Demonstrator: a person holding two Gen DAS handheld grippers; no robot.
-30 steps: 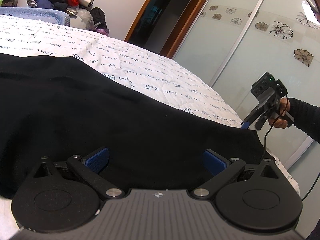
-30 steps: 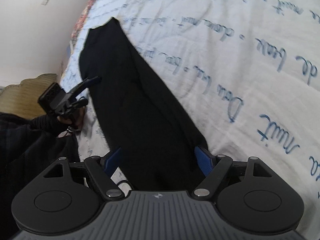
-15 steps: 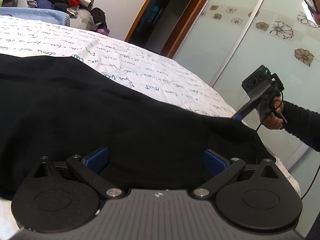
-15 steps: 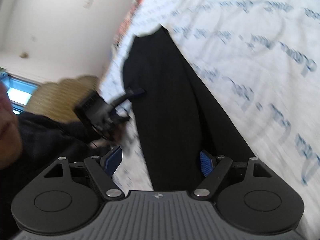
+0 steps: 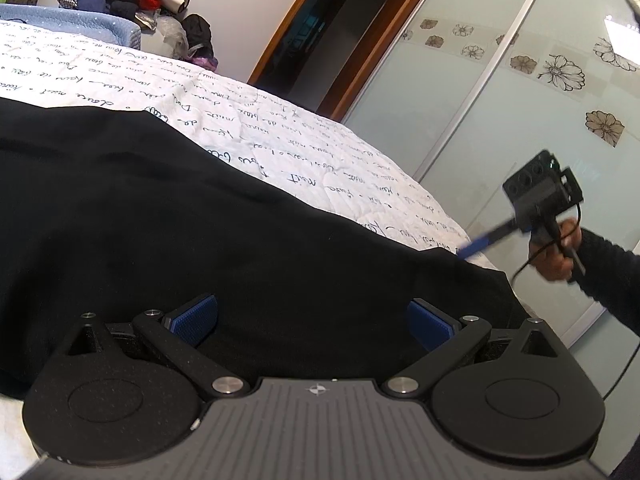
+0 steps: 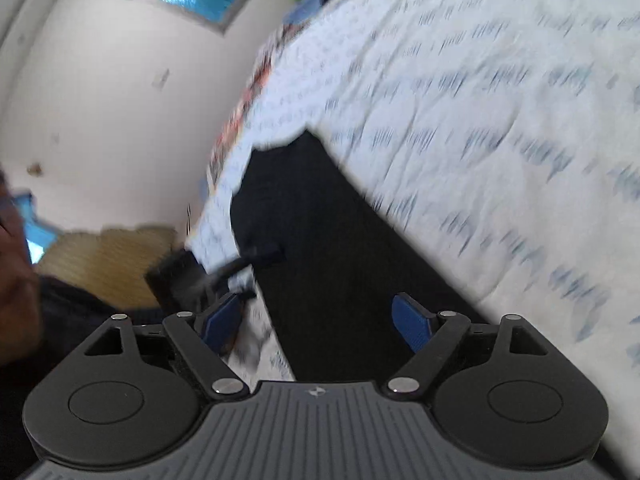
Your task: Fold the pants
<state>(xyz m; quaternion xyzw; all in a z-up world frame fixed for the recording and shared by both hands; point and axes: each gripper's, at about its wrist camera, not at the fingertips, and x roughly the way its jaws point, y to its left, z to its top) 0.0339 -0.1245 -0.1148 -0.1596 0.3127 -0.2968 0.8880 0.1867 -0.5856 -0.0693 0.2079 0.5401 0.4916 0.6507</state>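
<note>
- Black pants (image 5: 200, 220) lie flat along the bed (image 5: 280, 136) edge.
- Both claws, left gripper (image 5: 312, 320) and right gripper (image 6: 320, 320), gape wide, empty; the right's jaws just widened.
- Pinch both end corners together before lifting.

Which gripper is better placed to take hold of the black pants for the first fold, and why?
Left. The left gripper sits open right over the black pants, with cloth between its fingers. The right gripper, open too, straddles the pants' edge and its view is blurred.

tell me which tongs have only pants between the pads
The left tongs: black pants fill their whole gap. The right tongs straddle the pants' edge, with bedsheet showing by one pad.
</note>
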